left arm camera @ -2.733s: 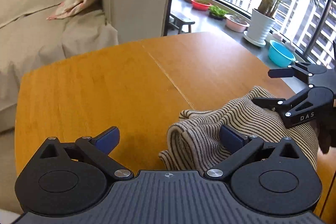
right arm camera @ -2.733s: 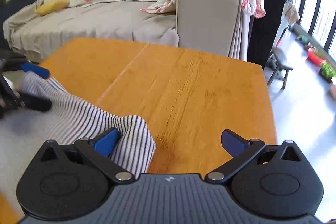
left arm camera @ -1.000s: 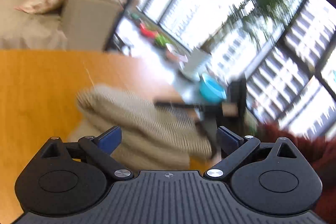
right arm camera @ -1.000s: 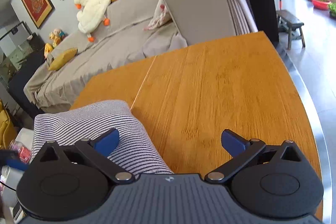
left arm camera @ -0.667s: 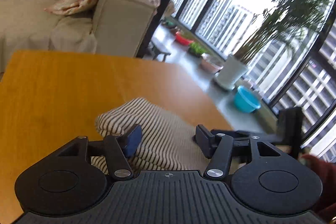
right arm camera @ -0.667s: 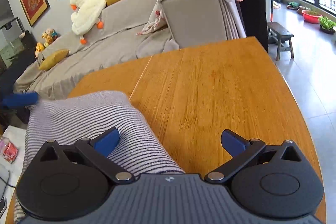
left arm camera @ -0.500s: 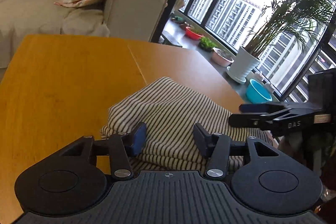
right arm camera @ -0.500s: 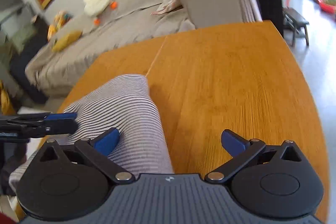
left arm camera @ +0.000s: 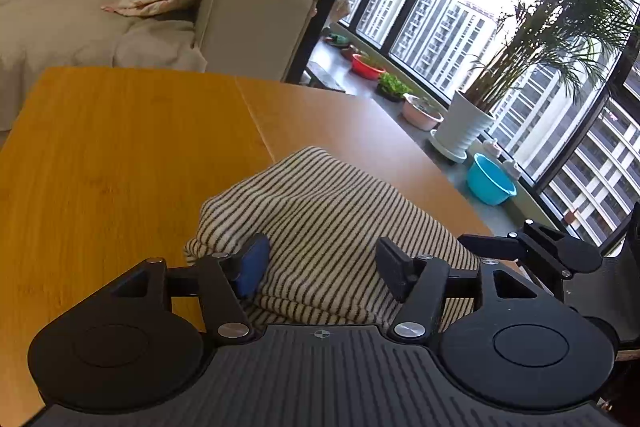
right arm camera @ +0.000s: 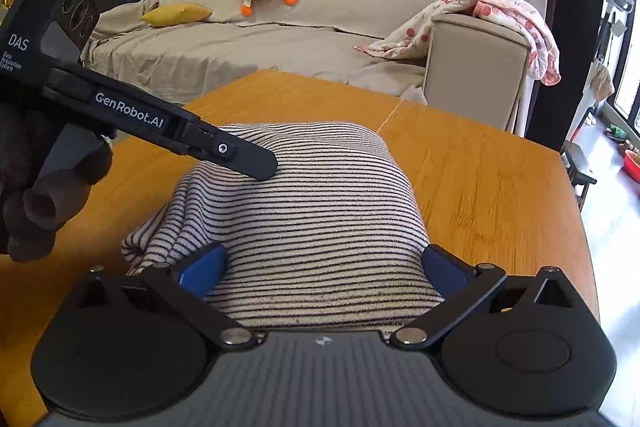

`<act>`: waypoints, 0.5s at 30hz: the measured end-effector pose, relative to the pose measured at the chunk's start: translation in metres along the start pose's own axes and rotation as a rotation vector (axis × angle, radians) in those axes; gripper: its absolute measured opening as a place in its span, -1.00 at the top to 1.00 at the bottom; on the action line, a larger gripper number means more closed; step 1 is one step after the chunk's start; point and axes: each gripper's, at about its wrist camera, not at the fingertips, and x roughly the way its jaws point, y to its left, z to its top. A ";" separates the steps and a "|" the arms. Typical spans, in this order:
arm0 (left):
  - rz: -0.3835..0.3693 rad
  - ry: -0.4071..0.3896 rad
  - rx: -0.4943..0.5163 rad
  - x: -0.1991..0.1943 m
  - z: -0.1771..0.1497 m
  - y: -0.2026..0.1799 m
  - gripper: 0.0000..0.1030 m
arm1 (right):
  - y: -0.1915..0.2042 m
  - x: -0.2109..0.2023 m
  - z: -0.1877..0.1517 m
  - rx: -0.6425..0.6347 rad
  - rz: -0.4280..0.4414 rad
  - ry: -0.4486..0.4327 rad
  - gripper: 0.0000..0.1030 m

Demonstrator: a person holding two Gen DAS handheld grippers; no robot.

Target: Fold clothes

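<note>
A folded cream garment with dark stripes (left arm camera: pixel 320 211) lies on the wooden table (left arm camera: pixel 120 155). In the left wrist view my left gripper (left arm camera: pixel 322 267) rests on the garment's top. Its jaws are narrowed to about half width, and the cloth between them lies flat. The right wrist view shows that left gripper (right arm camera: pixel 256 163) from the side, lying on the striped garment (right arm camera: pixel 320 211). My right gripper (right arm camera: pixel 324 267) is wide open and straddles the garment's near end, one blue pad on each side. One finger of the right gripper (left arm camera: pixel 500 246) shows at the garment's right edge.
A grey sofa (right arm camera: pixel 280 39) with a pink spotted blanket (right arm camera: pixel 512 15) stands beyond the table's far edge. A white plant pot (left arm camera: pixel 464 131) and a blue basin (left arm camera: pixel 490 183) sit on the floor by the windows. A gloved hand (right arm camera: pixel 40 195) holds the left gripper.
Both grippers have come onto the garment. The left jaws narrowed from wide to half width. The right view swung round to face the garment, which now sits between its open fingers.
</note>
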 end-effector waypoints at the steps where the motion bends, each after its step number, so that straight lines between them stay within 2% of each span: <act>1: 0.004 -0.001 0.007 0.000 0.000 -0.002 -0.42 | 0.001 -0.001 0.000 0.000 -0.002 -0.003 -1.00; 11: 0.022 0.007 0.031 0.001 0.004 -0.006 -0.49 | 0.001 -0.001 -0.006 0.004 -0.008 -0.023 -1.00; 13: 0.028 -0.022 0.005 -0.015 0.008 0.002 -0.49 | 0.001 -0.001 -0.008 0.005 -0.009 -0.027 -1.00; 15: 0.033 -0.082 -0.055 -0.039 0.012 0.017 -0.71 | 0.001 -0.001 -0.009 0.006 -0.010 -0.031 -1.00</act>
